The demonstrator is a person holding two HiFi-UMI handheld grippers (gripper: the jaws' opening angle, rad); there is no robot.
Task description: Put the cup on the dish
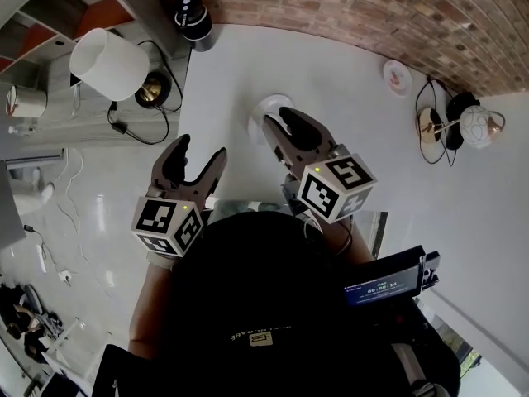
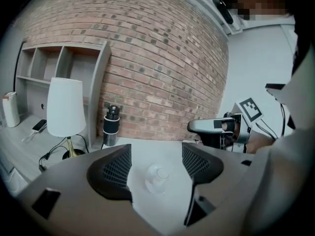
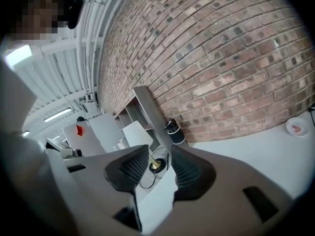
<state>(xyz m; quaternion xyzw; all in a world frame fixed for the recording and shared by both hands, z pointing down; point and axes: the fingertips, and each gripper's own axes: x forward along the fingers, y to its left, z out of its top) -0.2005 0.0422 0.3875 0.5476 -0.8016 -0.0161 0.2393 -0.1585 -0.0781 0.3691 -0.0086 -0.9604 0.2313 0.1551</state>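
The clear cup point(image 1: 266, 106) stands on the white worktop point(image 1: 347, 131), well apart from the small dish point(image 1: 397, 76), which lies near the brick wall point(image 1: 372, 7). The left gripper point(image 1: 200, 149) hangs at the worktop's near edge with its jaws spread wide. In the left gripper view the cup point(image 2: 156, 177) shows between them but further off, untouched. The right gripper point(image 1: 281, 119) is raised beside the cup in the head view. Its jaws are released, with a narrower gap that holds nothing, and the right gripper view looks past them at a lamp point(image 3: 139, 134) and a black bottle point(image 3: 175, 131). The bottle point(image 1: 192, 13) stands at the worktop's far left corner, and the lamp point(image 1: 107, 63) sits off the worktop's left side.
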